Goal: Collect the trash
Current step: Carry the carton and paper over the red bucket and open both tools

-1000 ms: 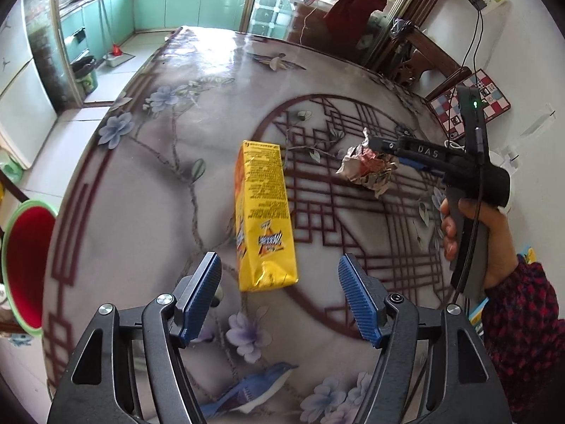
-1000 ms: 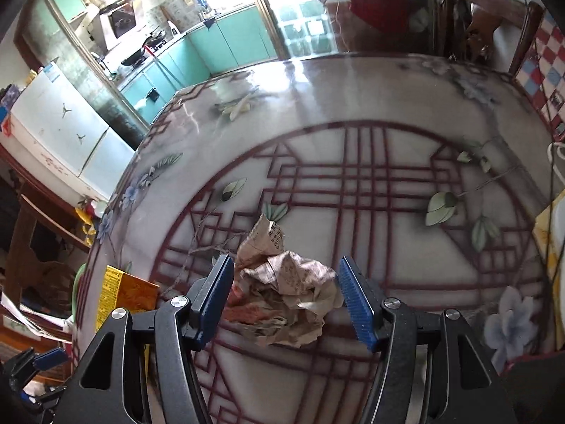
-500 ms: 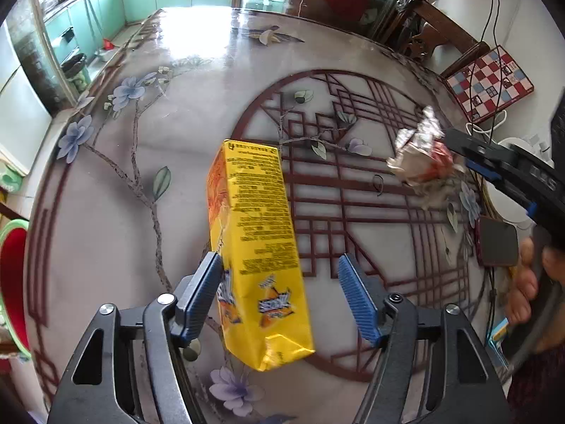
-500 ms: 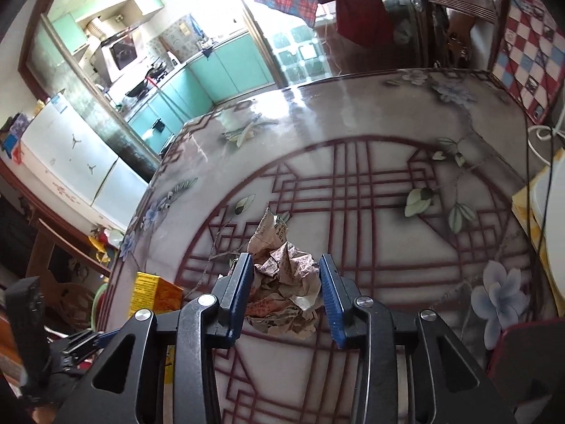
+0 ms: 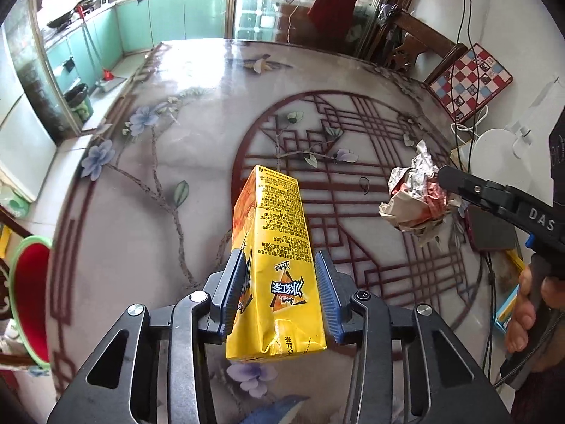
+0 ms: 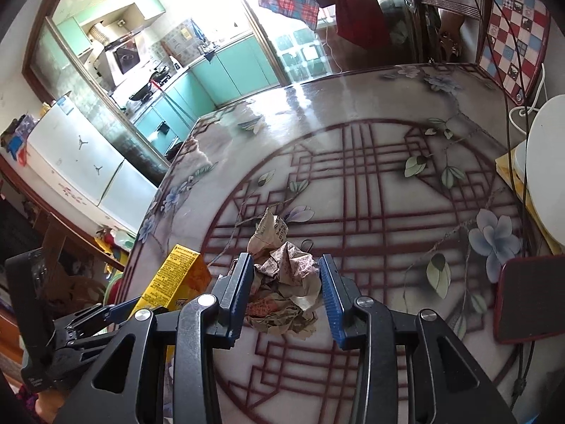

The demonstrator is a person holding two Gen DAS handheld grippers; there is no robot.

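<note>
My left gripper [image 5: 279,289] is shut on a yellow drink carton [image 5: 273,243] and holds it tilted above the table. The carton also shows in the right wrist view [image 6: 178,279]. My right gripper [image 6: 286,293] is shut on a crumpled paper ball [image 6: 282,282] and holds it above the table. The ball also shows in the left wrist view [image 5: 416,198], at the tip of the right gripper [image 5: 441,180].
The round glass table [image 5: 159,183] has a red lattice and flower print. A red bin with a green rim [image 5: 28,296] stands below the table's left edge. A red phone [image 6: 529,296], a white round appliance [image 6: 547,162] and cables lie at the table's right side.
My left gripper closed on the yellow carton and lifted it off the table. My right gripper closed on the paper ball and raised it.
</note>
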